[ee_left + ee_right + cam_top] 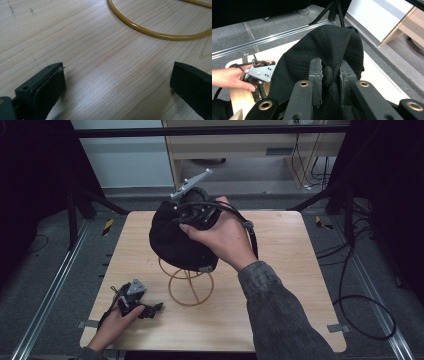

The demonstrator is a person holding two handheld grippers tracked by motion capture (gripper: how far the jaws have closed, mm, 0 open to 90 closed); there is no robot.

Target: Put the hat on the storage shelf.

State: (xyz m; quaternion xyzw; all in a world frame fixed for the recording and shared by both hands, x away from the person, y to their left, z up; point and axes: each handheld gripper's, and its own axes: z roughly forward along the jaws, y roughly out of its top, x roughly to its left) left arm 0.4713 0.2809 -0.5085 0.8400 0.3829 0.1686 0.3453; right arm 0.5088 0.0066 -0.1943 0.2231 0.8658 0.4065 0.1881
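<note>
The wooden surface has rounded corners and lots of bare room along its left side, its right side and its near edge. Dark floor and metal rails lie past its edges.

At the left, near the front corner, the left gripper rests low on the surface in one hand. Its two fingers stand wide apart with nothing between them, just bare wood. The yellow ring at the foot of the wire stand lies just ahead of them, not touching.

In the middle stands the one gold wire stand. One black hat sits over its top.

The right gripper is above the hat, held in the other hand. Its two fingers are squeezed together on a bunched fold of the hat's cloth, which sits tight between them.

Count: two grippers, two hands, one hat, one stand.
</note>
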